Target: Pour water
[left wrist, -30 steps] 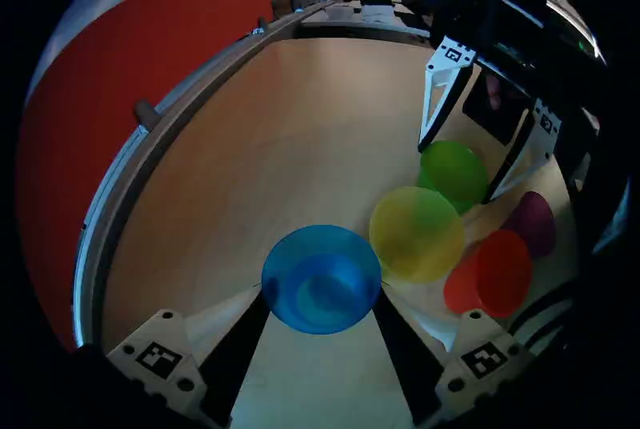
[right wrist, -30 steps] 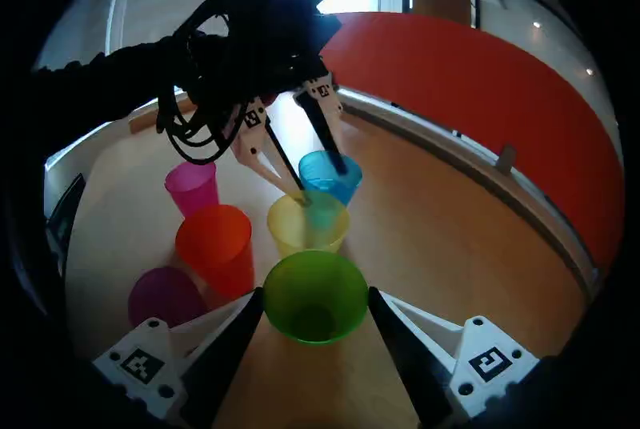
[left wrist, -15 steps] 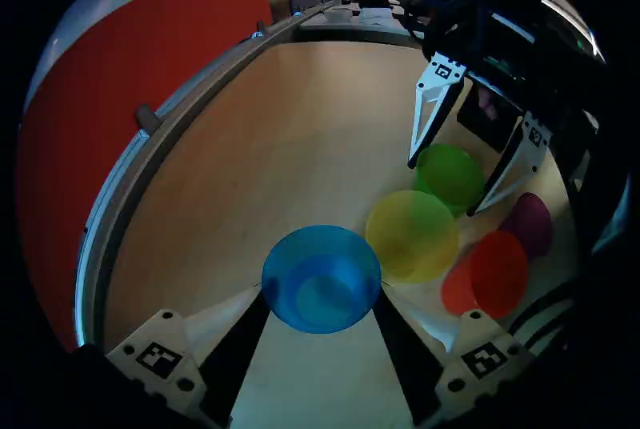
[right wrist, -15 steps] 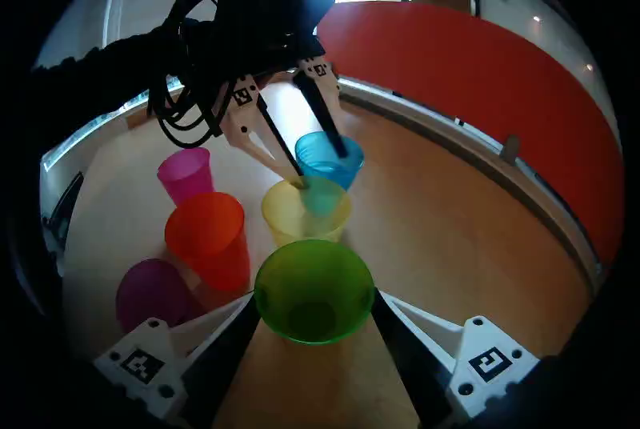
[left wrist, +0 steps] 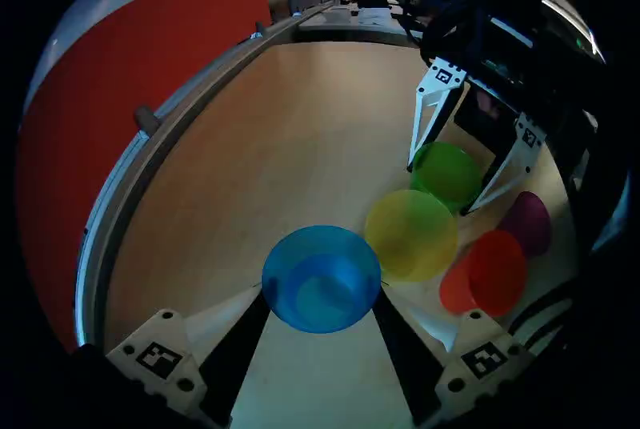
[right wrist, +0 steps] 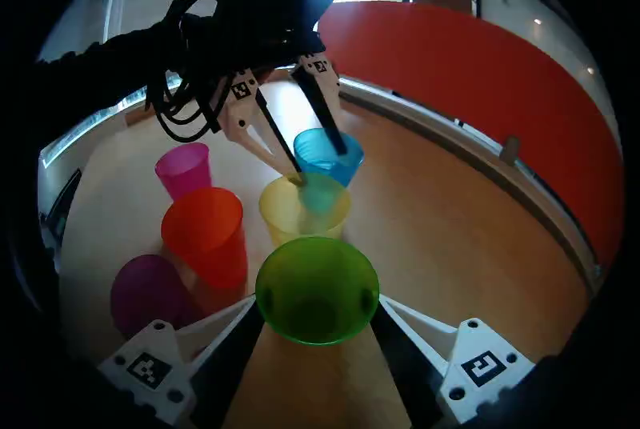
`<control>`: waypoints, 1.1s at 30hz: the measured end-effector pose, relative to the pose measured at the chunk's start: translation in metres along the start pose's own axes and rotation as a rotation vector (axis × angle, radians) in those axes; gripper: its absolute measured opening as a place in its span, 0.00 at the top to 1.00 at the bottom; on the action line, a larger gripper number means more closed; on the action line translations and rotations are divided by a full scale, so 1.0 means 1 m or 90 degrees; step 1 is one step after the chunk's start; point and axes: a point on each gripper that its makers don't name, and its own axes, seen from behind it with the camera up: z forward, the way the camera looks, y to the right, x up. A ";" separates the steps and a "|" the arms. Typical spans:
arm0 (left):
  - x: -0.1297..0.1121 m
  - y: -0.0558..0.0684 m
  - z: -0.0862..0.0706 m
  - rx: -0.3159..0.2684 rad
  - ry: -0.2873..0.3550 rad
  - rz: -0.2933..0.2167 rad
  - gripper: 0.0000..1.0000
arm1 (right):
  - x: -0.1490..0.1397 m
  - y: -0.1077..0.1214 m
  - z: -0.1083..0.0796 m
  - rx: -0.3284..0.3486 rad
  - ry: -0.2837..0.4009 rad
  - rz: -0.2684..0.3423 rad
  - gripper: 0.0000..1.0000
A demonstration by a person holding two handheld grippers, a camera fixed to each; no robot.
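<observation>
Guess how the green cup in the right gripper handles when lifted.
Green cup looks like thin, translucent plastic: probably light, flexes if squeezed. No water visible inside, so likely no slosh. Tapered walls could slip in the right gripper.

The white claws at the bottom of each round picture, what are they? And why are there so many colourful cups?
They are two-finger grabbers that a person holds, one in each hand. Each carries a camera looking along its own fingers. In the left gripper view, the left gripper pinches a blue cup. In the right gripper view, the right gripper pinches a green cup. On the wooden table stand a yellow cup, an orange cup, a pink cup and a purple cup.
</observation>
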 end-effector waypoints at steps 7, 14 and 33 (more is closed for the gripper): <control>0.003 0.000 -0.001 0.000 0.005 0.001 0.16 | 0.008 -0.002 -0.003 0.001 0.017 0.008 0.10; 0.003 -0.001 -0.005 0.005 0.007 0.003 0.15 | 0.013 -0.001 -0.007 -0.003 0.030 0.018 0.10; 0.017 -0.016 -0.041 0.045 0.081 -0.042 0.16 | 0.027 0.002 -0.027 -0.025 0.071 0.037 0.10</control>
